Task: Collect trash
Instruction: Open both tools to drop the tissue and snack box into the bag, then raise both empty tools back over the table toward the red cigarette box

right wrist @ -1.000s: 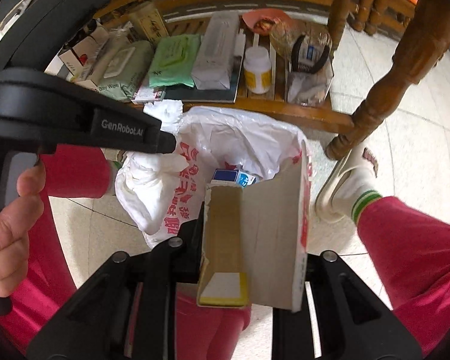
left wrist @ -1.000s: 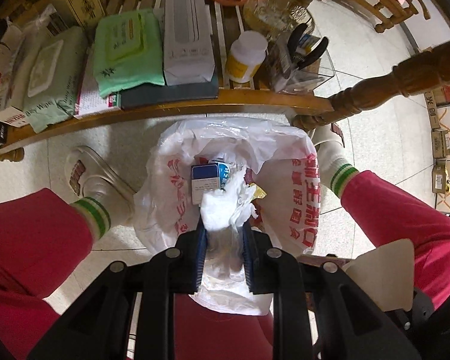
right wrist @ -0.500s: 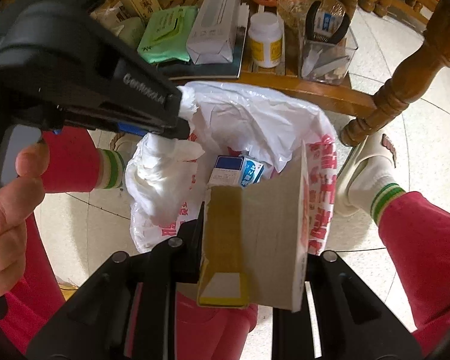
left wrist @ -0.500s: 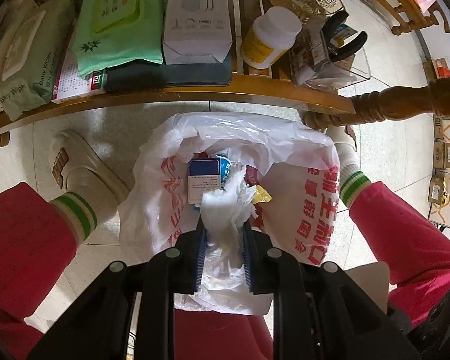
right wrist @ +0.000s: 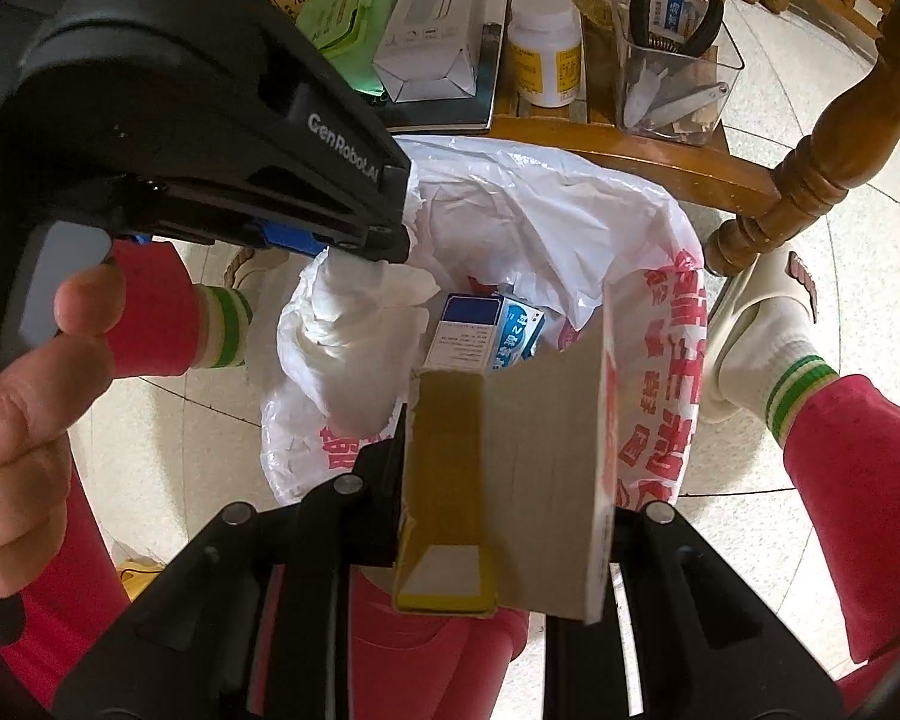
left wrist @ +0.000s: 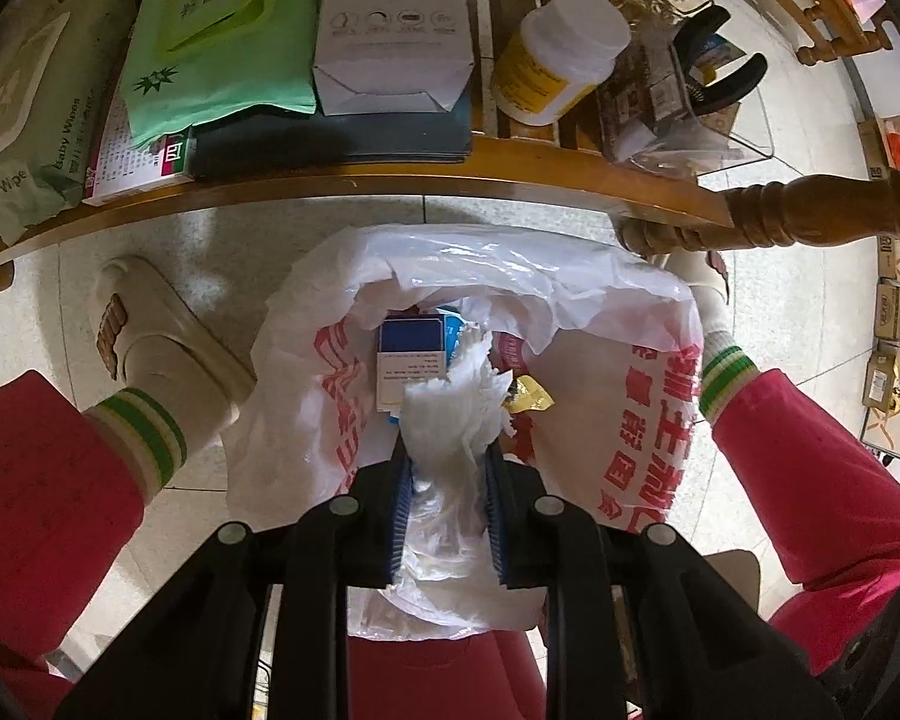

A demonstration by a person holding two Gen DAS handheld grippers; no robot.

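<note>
A white plastic bag (left wrist: pixel 618 420) with red print stands open on the floor between a person's feet. Inside lie a blue-and-white box (left wrist: pixel 411 354) and a gold wrapper (left wrist: pixel 531 399). My left gripper (left wrist: pixel 447 450) hangs over the bag's mouth, its pads still on a crumpled white tissue (left wrist: pixel 450 414) as the jaws begin opening. In the right wrist view the tissue (right wrist: pixel 354 312) dangles from the left gripper (right wrist: pixel 390 240). My right gripper (right wrist: pixel 504 438) is shut on a flattened cardboard box (right wrist: pixel 528 468) above the bag (right wrist: pixel 540 222); its right finger is hidden.
A low wooden shelf (left wrist: pixel 390 186) behind the bag holds wipe packs (left wrist: pixel 210 36), a white carton (left wrist: pixel 390 24), a pill bottle (left wrist: pixel 564 54) and a clear holder with pliers (right wrist: pixel 678 48). A turned table leg (right wrist: pixel 804 180) stands right. Red-trousered legs and slippers flank the bag.
Both grippers have sunk toward the bag's mouth, with the tissue and the cardboard still in them. The shelf has slid up and looms larger in both views.
</note>
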